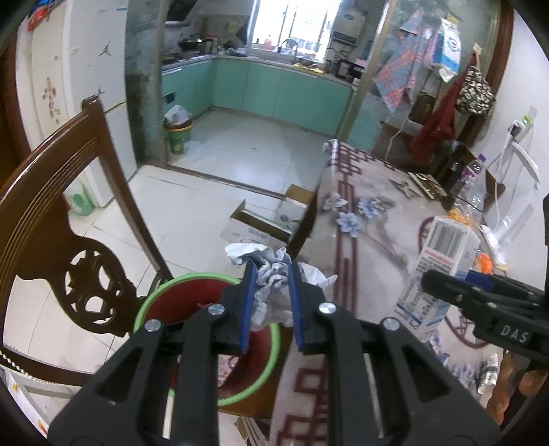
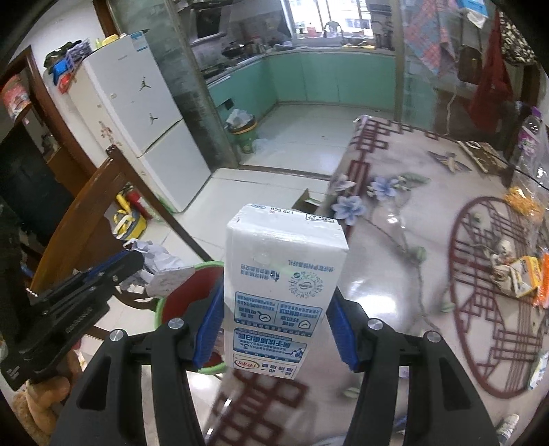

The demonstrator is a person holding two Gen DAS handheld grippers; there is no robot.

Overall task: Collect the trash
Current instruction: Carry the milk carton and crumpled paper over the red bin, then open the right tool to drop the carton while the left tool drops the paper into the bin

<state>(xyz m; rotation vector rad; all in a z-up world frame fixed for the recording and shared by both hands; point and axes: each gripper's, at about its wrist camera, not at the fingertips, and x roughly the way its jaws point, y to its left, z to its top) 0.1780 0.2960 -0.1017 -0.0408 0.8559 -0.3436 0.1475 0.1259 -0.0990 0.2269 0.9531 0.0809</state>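
Both wrist views face kitchenward — close, sharing table [image 1: 370,219] edge, bin [image 2: 206,266].

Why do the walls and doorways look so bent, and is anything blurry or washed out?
Both views are fisheye, so straight edges bow toward the rim and the corners go black. Left wrist view: the window is blown out white, and the tablecloth near the left gripper smears. Right wrist view: the table shows glare, and the cloth pattern under the carton blurs.
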